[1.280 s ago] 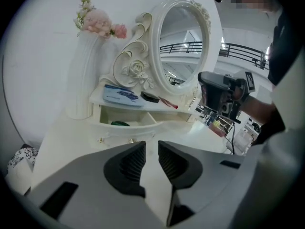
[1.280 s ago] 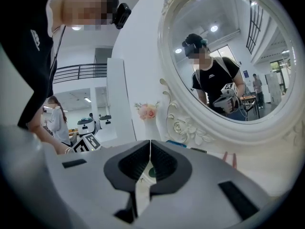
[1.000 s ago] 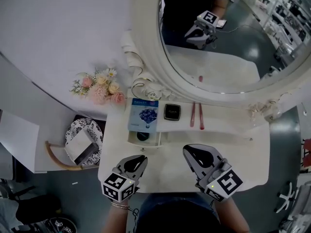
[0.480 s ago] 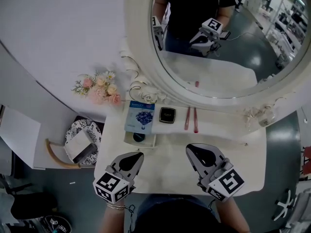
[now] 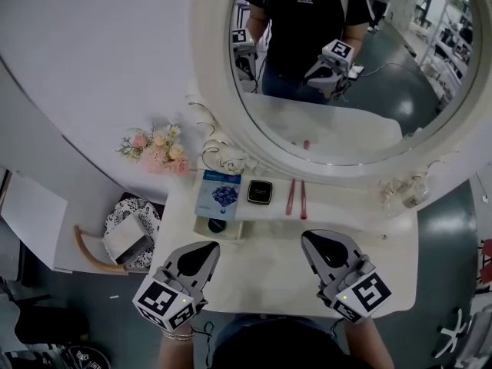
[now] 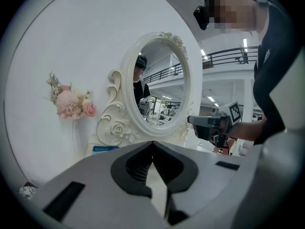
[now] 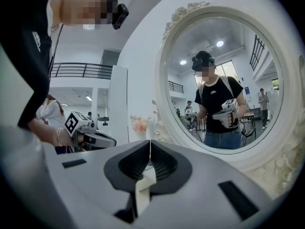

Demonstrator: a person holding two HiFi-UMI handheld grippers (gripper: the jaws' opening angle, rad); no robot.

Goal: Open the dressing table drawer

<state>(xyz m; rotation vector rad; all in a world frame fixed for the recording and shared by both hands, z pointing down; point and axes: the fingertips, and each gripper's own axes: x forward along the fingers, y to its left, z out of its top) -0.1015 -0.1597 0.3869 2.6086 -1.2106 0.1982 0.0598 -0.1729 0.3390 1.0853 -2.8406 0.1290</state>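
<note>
Drawer (image 5: 234, 228) lies just ahead of the empty, pressed-together left hand-held gripper (image 5: 207, 247); the equally closed right hand-held gripper (image 5: 310, 237) sits farther.

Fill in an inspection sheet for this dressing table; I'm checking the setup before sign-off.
surface: white table top, bare across the front.
job's things: small drawer under the blue packet stands pulled out, something dark inside.
clutter: blue packet, black case, two red sticks, flowers.
grippers: left claw and right claw both shut, empty, at the table's near edge.
cables: nothing seen on the table.
surroundings: round mirror; side stand with patterned plate and a box; grey floor.
</note>
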